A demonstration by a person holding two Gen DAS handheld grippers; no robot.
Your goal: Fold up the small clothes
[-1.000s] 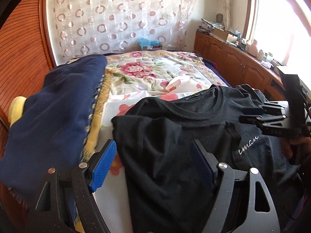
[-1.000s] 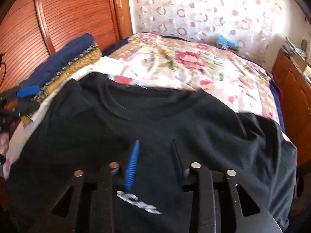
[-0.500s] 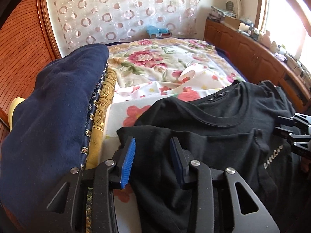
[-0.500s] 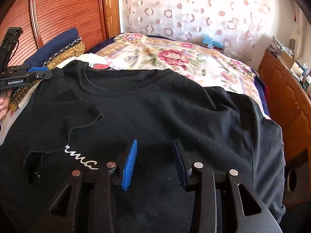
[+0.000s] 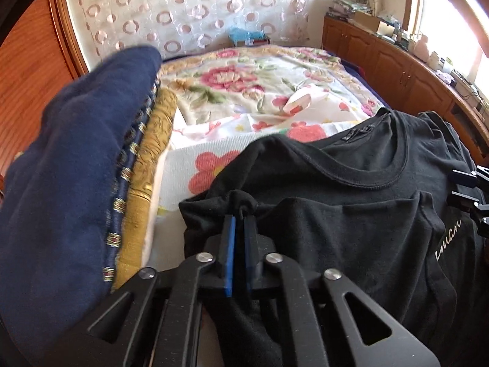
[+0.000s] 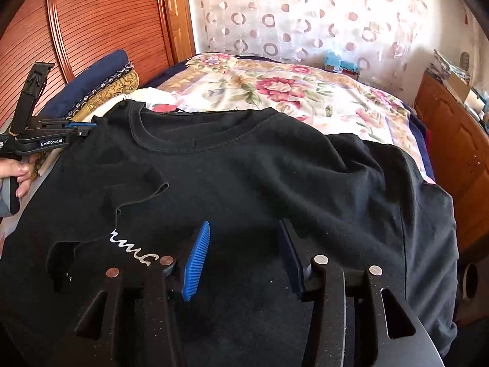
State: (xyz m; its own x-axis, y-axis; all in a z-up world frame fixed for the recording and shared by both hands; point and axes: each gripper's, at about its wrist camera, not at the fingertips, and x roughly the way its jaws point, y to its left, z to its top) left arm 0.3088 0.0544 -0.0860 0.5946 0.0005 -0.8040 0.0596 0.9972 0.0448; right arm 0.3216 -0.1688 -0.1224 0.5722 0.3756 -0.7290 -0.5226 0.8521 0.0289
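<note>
A black T-shirt (image 6: 259,177) with white script lettering lies face up on the bed; it also shows in the left wrist view (image 5: 351,202). Its left sleeve is folded in over the chest. My left gripper (image 5: 240,218) is shut on a bunched fold of the shirt's left shoulder edge. It shows at the far left of the right wrist view (image 6: 82,130). My right gripper (image 6: 244,238) is open and empty just above the shirt's chest. It shows at the right edge of the left wrist view (image 5: 470,189).
A floral bedspread (image 5: 244,91) covers the bed. A folded navy blanket (image 5: 70,171) over a gold one (image 5: 149,168) lies along the left side by the wooden wall. Wooden cabinets (image 6: 458,140) stand on the right. A patterned curtain (image 6: 305,15) hangs behind.
My left gripper has closed from wide open onto the shirt's left shoulder fold and moved forward. My right gripper stayed open and shifted over the chest.
</note>
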